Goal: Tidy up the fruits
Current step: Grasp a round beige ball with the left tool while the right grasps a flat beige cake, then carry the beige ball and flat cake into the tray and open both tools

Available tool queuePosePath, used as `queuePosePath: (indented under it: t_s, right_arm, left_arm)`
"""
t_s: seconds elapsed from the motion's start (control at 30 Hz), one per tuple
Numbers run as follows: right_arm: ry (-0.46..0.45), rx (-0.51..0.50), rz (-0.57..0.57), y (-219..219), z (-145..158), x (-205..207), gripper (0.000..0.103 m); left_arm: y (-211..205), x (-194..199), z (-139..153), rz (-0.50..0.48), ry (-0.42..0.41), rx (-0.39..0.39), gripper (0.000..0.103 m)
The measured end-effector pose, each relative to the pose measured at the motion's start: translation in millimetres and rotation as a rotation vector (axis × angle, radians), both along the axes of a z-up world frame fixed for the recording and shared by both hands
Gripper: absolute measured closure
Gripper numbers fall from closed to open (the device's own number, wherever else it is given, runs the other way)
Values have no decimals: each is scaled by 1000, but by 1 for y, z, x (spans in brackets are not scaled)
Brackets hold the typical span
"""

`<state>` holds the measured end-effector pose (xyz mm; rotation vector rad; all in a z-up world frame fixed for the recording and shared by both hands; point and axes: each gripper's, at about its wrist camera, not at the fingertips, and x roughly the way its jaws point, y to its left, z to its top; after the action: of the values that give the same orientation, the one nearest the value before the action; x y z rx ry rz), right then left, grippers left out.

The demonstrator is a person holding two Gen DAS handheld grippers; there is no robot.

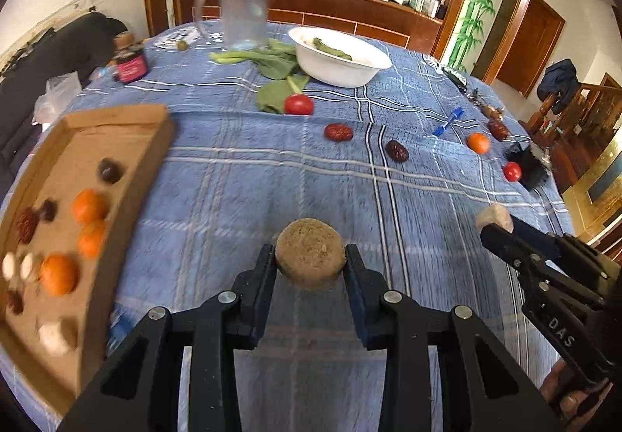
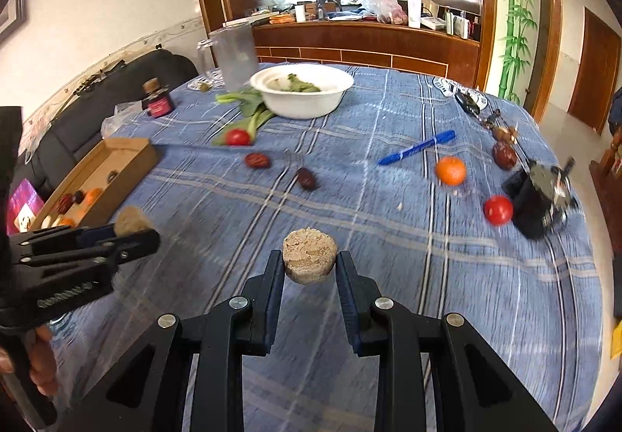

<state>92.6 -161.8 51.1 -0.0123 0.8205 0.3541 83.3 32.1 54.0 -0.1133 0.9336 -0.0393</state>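
Observation:
My left gripper (image 1: 310,261) is shut on a round brown cake (image 1: 310,252), held above the blue plaid tablecloth; it also shows in the right wrist view (image 2: 132,222). My right gripper (image 2: 310,263) is shut on a smaller tan round cake (image 2: 310,254). A cardboard tray (image 1: 116,113) at the left holds oranges (image 1: 89,204), red dates and pale pieces. Loose on the cloth lie a tomato (image 1: 298,105), two red dates (image 1: 338,131), an orange (image 2: 450,170), another date (image 2: 504,155) and a small tomato (image 2: 498,210).
A white bowl (image 1: 342,72) with greens, leafy greens (image 1: 272,63) and a clear jug (image 1: 243,14) stand at the back. A dark jar (image 1: 130,63), a blue pen (image 2: 418,146) and a black object (image 2: 538,195) lie near the edges. A sofa is at the left.

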Motion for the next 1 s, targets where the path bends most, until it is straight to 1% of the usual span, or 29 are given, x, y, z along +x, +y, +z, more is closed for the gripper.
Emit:
queuePosePath:
  t_s: [0.17,0.37,0.53,0.67,1.0]
  right_arm:
    - [20,10,-28,14,3,-35,74]
    - [38,9,-50,44,5,-65,74]
    - [42,5,-25,77,7,-73,74]
    - [30,-4,18,113,11,-74,73]
    - [-3,-9,130,192,25,-66,73]
  left_arm:
    - [29,-42,17,13,-45,-7,69]
    - [69,-76,29,29,-73,-13,69]
    - [106,-91,38,65,-106,-6,69]
    - [136,-98,43,102,-122,-7,69]
    - [209,-102,40,208,-121,-12,69]
